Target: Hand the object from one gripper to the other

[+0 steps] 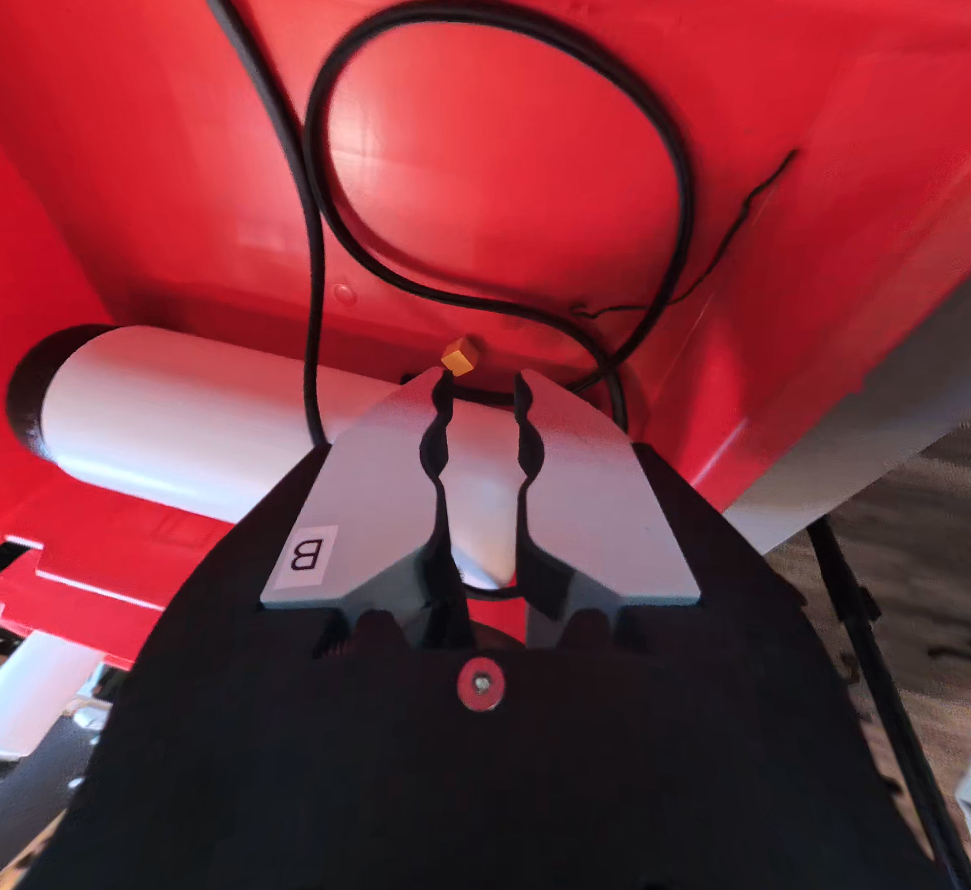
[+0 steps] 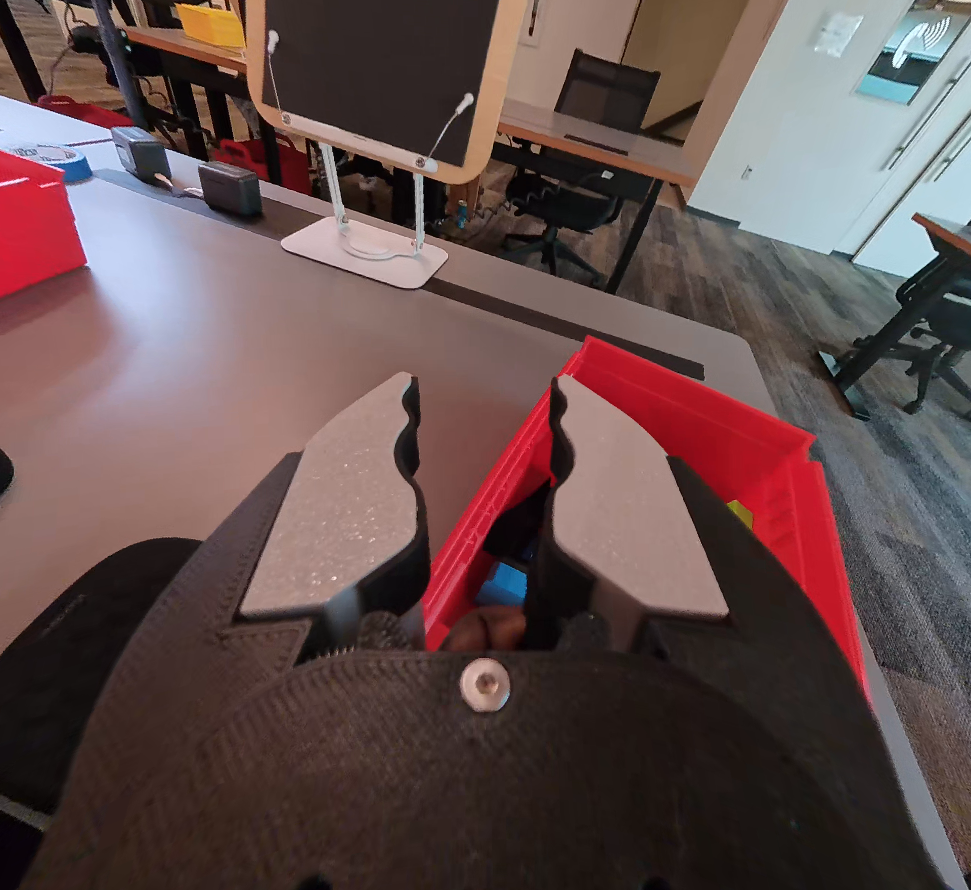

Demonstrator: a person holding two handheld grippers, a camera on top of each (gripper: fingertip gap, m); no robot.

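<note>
In the left wrist view my left gripper (image 1: pixel 481 381) is down inside a red bin (image 1: pixel 157 129). Its jaws are partly apart and straddle the narrow end of a white cylinder with a black end (image 1: pixel 173 412) that lies on the bin floor. I cannot tell whether the pads touch it. A small orange cube (image 1: pixel 460 357) sits just beyond the left fingertip. A black cable (image 1: pixel 525 23) loops across the bin floor. My right gripper (image 2: pixel 483 386) is open and empty, above the grey table (image 2: pixel 210 313) and the left wall of another red bin (image 2: pixel 683 412).
The right-hand bin holds a blue item (image 2: pixel 504 583), a yellow one (image 2: pixel 738 512) and a brown one (image 2: pixel 488 628). A dark panel on a white stand (image 2: pixel 383 39) is at the table's far edge, with two small dark boxes (image 2: pixel 231 189), blue tape (image 2: pixel 63 157) and a red bin (image 2: pixel 31 228) at left.
</note>
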